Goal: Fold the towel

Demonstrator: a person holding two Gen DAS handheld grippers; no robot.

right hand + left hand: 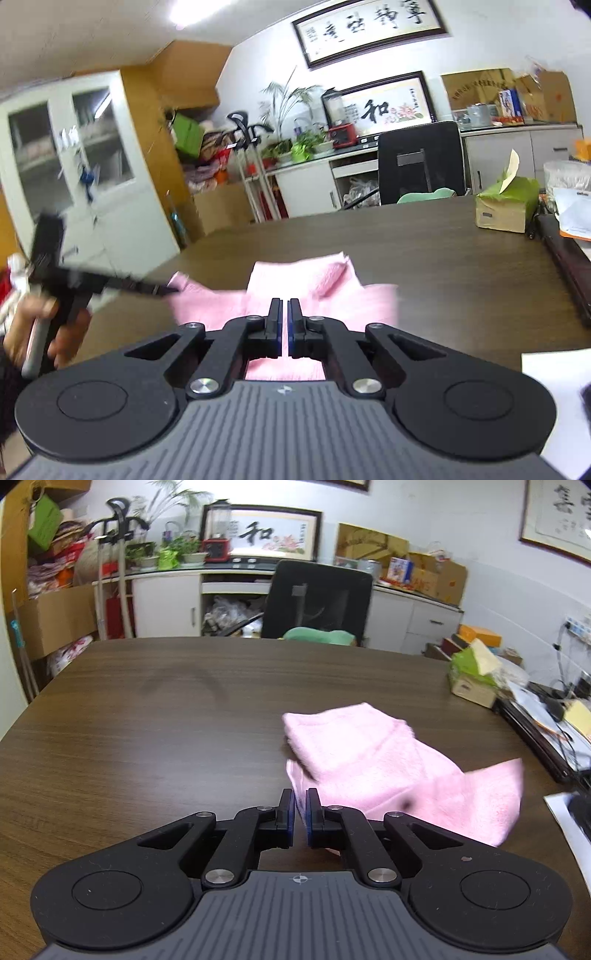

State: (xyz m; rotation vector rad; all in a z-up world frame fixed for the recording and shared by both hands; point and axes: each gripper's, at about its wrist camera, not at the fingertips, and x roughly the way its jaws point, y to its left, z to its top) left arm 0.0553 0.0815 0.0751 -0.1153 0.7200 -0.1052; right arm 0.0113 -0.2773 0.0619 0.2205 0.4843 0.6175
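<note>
A pink towel (388,768) lies partly folded and bunched on the dark wooden table (147,720). My left gripper (300,801) is shut, its fingertips at the towel's near left edge; I cannot tell if cloth is pinched. In the right wrist view the towel (325,284) lies under and ahead of my right gripper (284,310), which is shut just above it. The left gripper (110,284) shows blurred at the left in the right wrist view, its tip at the towel's left corner.
A green tissue box (472,675) and a pile of papers and cables (554,720) sit at the table's right side. A black office chair (317,598) stands behind the far edge. White paper (554,398) lies at the near right.
</note>
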